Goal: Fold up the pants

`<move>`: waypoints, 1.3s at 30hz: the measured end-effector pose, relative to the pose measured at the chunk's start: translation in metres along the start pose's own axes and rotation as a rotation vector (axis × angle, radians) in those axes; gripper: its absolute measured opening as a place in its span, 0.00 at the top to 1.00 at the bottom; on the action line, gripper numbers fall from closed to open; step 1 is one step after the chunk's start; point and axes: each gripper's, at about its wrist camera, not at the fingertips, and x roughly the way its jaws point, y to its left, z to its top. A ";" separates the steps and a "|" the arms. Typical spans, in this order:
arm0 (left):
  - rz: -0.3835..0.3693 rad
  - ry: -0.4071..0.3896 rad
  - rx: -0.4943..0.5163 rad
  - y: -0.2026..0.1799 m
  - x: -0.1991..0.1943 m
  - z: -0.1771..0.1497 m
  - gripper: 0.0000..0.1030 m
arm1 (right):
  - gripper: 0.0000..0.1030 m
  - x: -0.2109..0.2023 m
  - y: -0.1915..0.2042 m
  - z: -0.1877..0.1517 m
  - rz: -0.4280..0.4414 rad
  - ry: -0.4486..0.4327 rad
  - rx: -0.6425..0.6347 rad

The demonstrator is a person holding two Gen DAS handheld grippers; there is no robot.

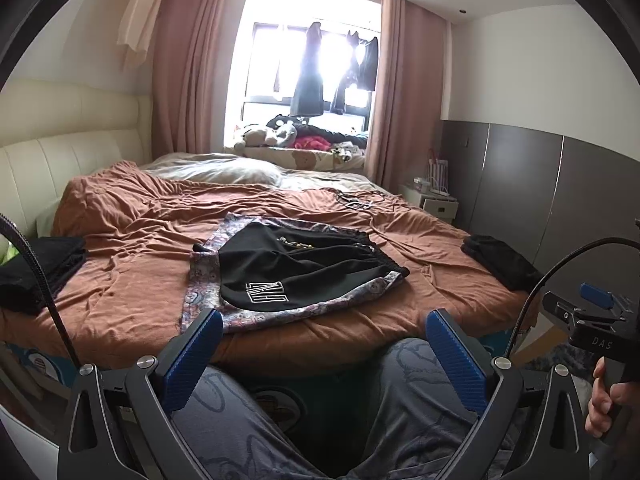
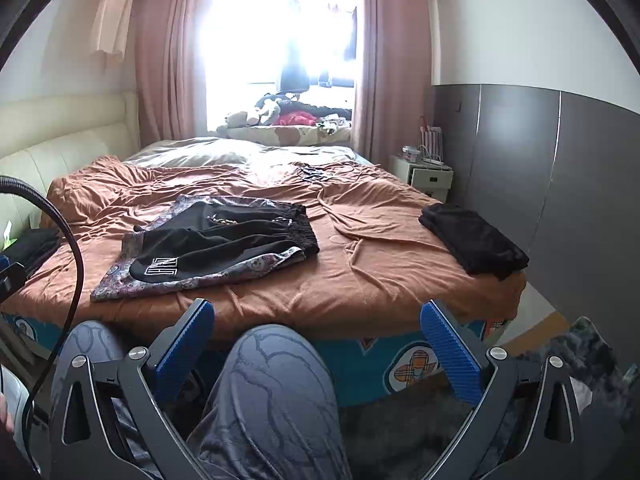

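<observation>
Black shorts (image 1: 296, 268) with patterned side panels and a white logo lie spread flat on the brown bedspread (image 1: 140, 248), seen in both views, shorts (image 2: 212, 244). My left gripper (image 1: 324, 320) is open, held back from the bed's foot edge above a person's knees, apart from the shorts. My right gripper (image 2: 316, 312) is open too, likewise short of the bed, with nothing between its blue pads (image 2: 450, 352). The right gripper's body (image 1: 588, 320) shows at the right of the left wrist view, held by a hand (image 1: 604, 396).
Folded black garments lie at the bed's right corner (image 2: 472, 240) and left edge (image 1: 40, 268). Cables (image 2: 316, 174) lie further up the bed, near a grey pillow (image 1: 216, 170). A white nightstand (image 2: 424, 176) stands right of the bed. A person's patterned trouser legs (image 2: 272, 400) fill the foreground.
</observation>
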 end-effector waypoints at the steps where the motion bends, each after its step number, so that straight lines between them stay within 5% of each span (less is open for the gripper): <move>1: 0.001 0.000 0.001 0.000 -0.001 0.000 0.00 | 0.00 0.000 -0.001 0.000 0.000 0.001 0.003; 39: 0.019 -0.015 0.028 0.000 -0.017 0.009 0.00 | 0.00 -0.021 -0.011 -0.005 0.010 -0.018 0.016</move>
